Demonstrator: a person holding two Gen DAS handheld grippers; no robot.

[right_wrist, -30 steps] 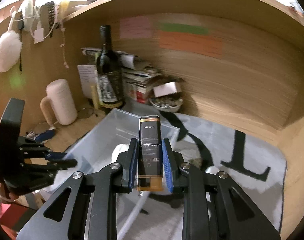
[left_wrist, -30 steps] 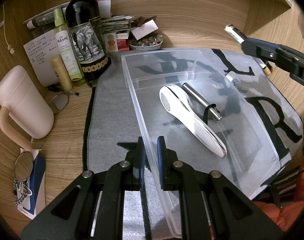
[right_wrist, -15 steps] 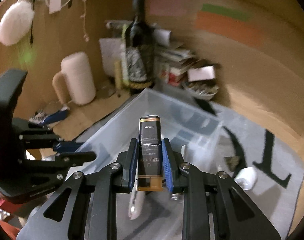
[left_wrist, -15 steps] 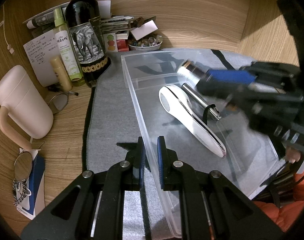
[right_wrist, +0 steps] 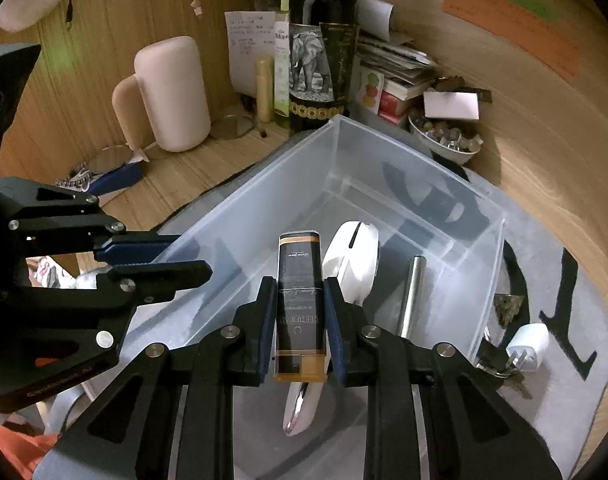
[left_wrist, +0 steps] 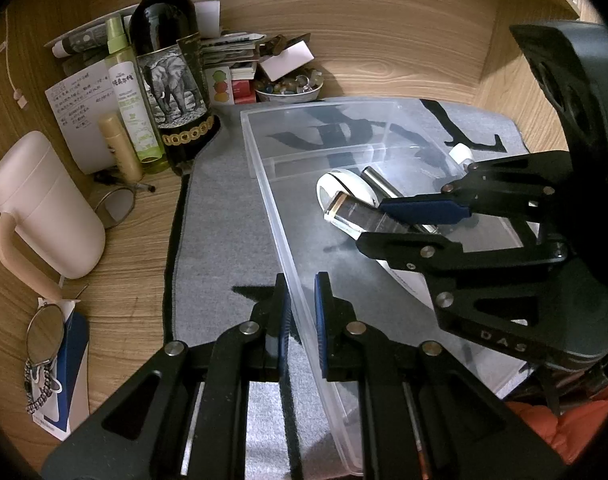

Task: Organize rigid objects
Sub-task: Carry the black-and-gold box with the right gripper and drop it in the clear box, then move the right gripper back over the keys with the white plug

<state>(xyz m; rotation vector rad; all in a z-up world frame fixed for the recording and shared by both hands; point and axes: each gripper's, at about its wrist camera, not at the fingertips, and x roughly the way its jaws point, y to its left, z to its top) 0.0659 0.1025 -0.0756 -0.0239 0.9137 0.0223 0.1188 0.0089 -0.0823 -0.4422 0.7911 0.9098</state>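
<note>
- The left gripper (left_wrist: 301,312) is clamped on the near long wall of the clear rectangular plastic bin (left_wrist: 263,184), one blue pad on each side of the rim.
- The right gripper (right_wrist: 299,312) is clamped on a dark rectangular bottle with an amber cap (right_wrist: 299,292), pads pressing its two long sides; it hangs over the bin's interior.
- Inside the bin lie a white handheld device with a chrome-edged handle (right_wrist: 354,260) and, just beside it, a silver metal cylinder (right_wrist: 412,292).
- The bin sits on a grey felt mat with black letters (left_wrist: 223,216).
- On the mat outside the bin, a white plug adapter (right_wrist: 528,344) rests near a small dark stone-like lump (right_wrist: 508,308).
- A dark wine bottle with an elephant label (left_wrist: 171,80) and a pink jug with a handle (left_wrist: 43,208) stand on the wooden desk (left_wrist: 119,280) beyond the mat.
</note>
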